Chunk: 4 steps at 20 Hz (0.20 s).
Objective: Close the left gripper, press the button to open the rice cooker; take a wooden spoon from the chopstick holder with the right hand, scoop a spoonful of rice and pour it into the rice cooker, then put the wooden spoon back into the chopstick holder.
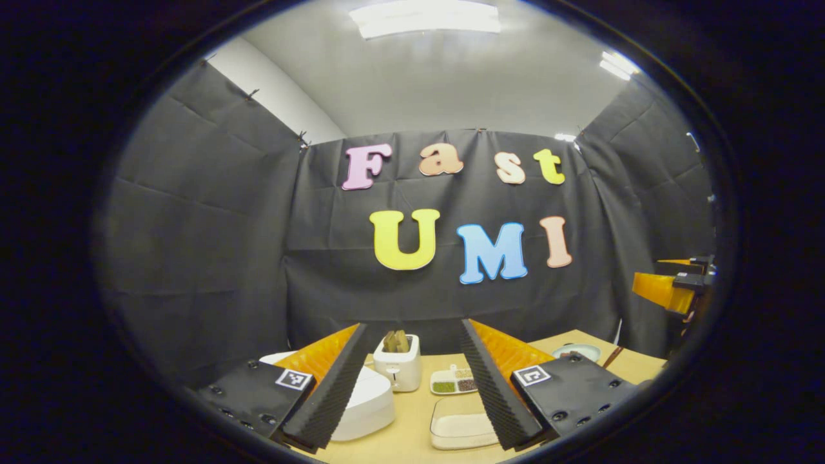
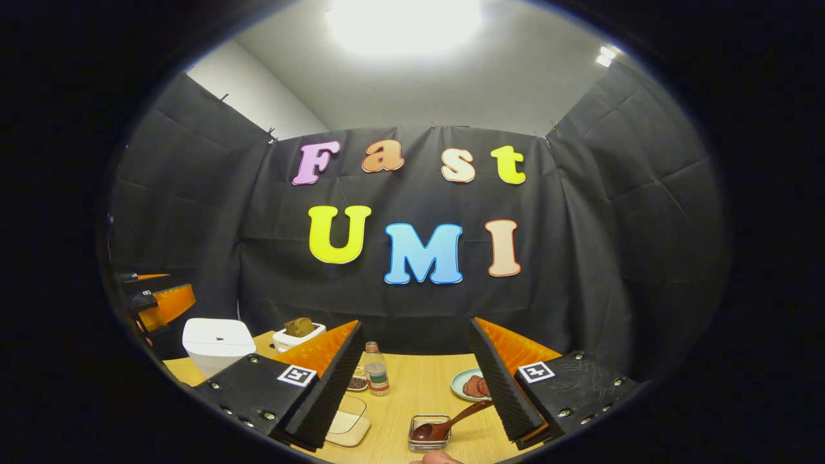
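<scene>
In the left gripper view the left gripper (image 1: pixel 412 380) is held above the wooden table (image 1: pixel 412 432) with its fingers spread wide and nothing between them; the white rice cooker (image 1: pixel 367 403) sits just below and partly behind its left finger, lid down; straight ahead between the fingers stands a white toaster (image 1: pixel 397 364) with bread slices in its slots; a little to the right of that, still between the fingers, lies a small divided dish (image 1: pixel 453 381) of grains; nearer the claw, close to its right finger, is a clear tray of white rice (image 1: pixel 459 428); beyond the right finger a pale green plate (image 1: pixel 577 352) rests near the table's far edge; far off to the right, the other gripper (image 1: pixel 673 287) hangs in the air.

In the right gripper view the right gripper (image 2: pixel 412 386) is likewise wide open and empty; between its fingers, ahead, stands a small bottle (image 2: pixel 376 367); below and nearer, a wooden spoon (image 2: pixel 445 425) lies tilted with its bowl in a small square chopstick holder (image 2: pixel 428 433), the handle running up toward the right finger, whether it touches that finger I cannot tell; a plate with reddish-brown pieces (image 2: pixel 474 385) sits just beside the right finger; the rice tray (image 2: pixel 348 425) peeks out by the left finger; the rice cooker (image 2: pixel 218 345) is well off to the left, with the toaster (image 2: pixel 298 334) behind it.
</scene>
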Tool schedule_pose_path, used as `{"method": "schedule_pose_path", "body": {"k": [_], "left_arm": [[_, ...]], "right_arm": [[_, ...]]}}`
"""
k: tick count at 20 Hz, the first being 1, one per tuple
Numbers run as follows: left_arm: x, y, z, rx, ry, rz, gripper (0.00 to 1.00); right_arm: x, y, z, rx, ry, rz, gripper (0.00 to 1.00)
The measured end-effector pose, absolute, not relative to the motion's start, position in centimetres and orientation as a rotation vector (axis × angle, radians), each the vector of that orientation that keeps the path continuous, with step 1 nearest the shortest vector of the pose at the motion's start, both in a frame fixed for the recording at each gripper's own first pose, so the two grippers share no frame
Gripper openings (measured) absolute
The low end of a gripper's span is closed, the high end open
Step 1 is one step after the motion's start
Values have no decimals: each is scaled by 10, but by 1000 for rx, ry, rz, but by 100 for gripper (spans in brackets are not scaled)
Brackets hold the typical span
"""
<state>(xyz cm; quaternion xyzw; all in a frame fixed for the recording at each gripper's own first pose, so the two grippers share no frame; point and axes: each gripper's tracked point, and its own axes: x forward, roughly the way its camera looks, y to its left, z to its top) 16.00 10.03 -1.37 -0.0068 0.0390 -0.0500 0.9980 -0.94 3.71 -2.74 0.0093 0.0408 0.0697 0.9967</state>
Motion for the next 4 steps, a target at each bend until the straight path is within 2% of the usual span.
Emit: {"method": "schedule_pose_path", "body": {"k": [4], "left_arm": [[160,102,-7,-6,53,-104,97]], "right_arm": [[-10,37,-22,8,66,134,98]]}}
